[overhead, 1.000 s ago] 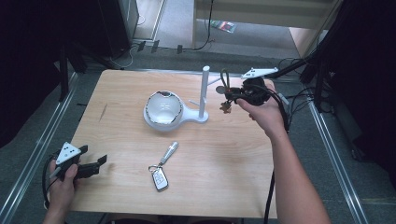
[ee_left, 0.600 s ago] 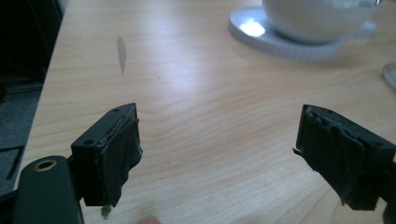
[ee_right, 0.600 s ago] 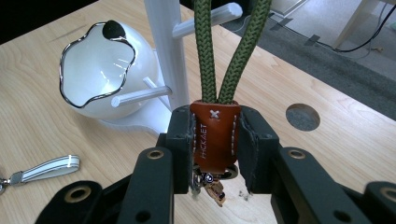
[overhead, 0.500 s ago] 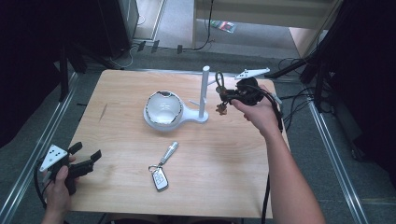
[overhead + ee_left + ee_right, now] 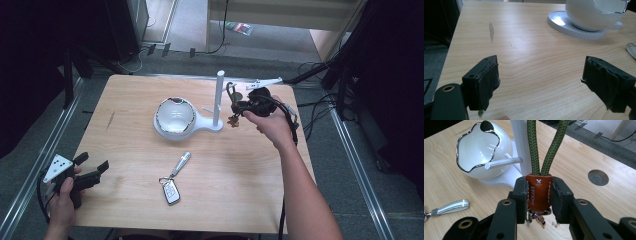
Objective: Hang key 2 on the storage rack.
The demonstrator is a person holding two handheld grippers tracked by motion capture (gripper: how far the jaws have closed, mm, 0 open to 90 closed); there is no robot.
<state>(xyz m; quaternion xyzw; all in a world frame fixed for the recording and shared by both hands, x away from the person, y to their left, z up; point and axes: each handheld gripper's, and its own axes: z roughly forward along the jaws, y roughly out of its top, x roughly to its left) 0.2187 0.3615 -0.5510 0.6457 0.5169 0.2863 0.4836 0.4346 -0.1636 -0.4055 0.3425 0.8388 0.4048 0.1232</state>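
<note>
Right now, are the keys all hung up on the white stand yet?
Not yet. Done: the right tool has the green-cord keychain pinched by its brown leather tab. In hand: it is held close beside the white stand, the loop not on a peg. Left: hanging it, and the car key lying on the table. The left tool is open.

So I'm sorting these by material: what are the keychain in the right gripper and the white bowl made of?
The keychain: its loop looks like woven green cord, going by the braided texture, and its tab like smooth brown leather, stitched at the edges with a stamped brand. The bowl looks like glossy white ceramic or plastic; I can't tell which. Its wavy rim has a shiny, chrome-like edge.
</note>
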